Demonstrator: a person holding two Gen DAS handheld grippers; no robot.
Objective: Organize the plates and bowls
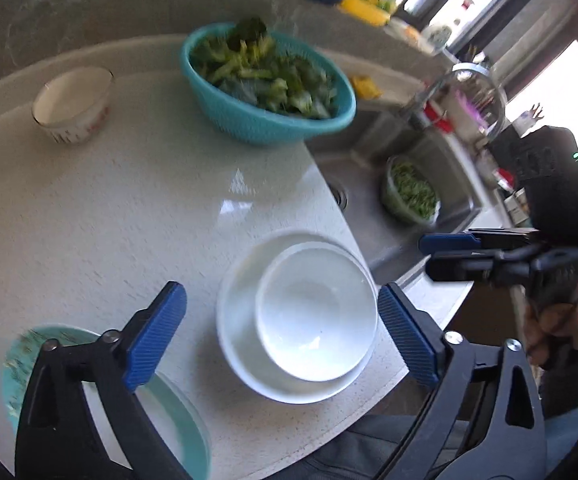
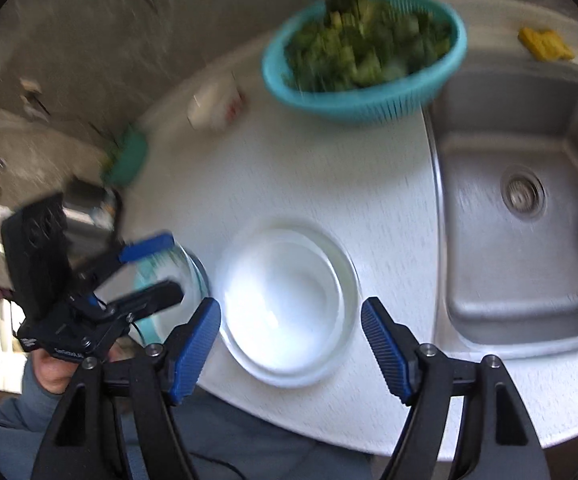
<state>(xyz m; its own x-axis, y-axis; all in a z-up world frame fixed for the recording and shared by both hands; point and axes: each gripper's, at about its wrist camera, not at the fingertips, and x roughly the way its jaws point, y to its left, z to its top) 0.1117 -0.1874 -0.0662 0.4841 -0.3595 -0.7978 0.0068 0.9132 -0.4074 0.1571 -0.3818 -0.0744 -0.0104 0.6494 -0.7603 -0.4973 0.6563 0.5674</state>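
The speckled stone counter is pale and glossy, with a curved front edge. Set into it at the right is a brushed steel sink with rounded corners and a round drain. At the back stands a teal ribbed plastic colander heaped with chopped greens. Near the front edge, two smooth white bowls sit nested, the small bowl resting inside the big one, off-centre toward the sink. Just left of them lies a round teal-rimmed plate. A small clear glass cup with red markings stands back left. The left gripper hangs above the bowls, its ridged blue pads spread wide and holding nothing. The right gripper is likewise spread and empty over the bowls.
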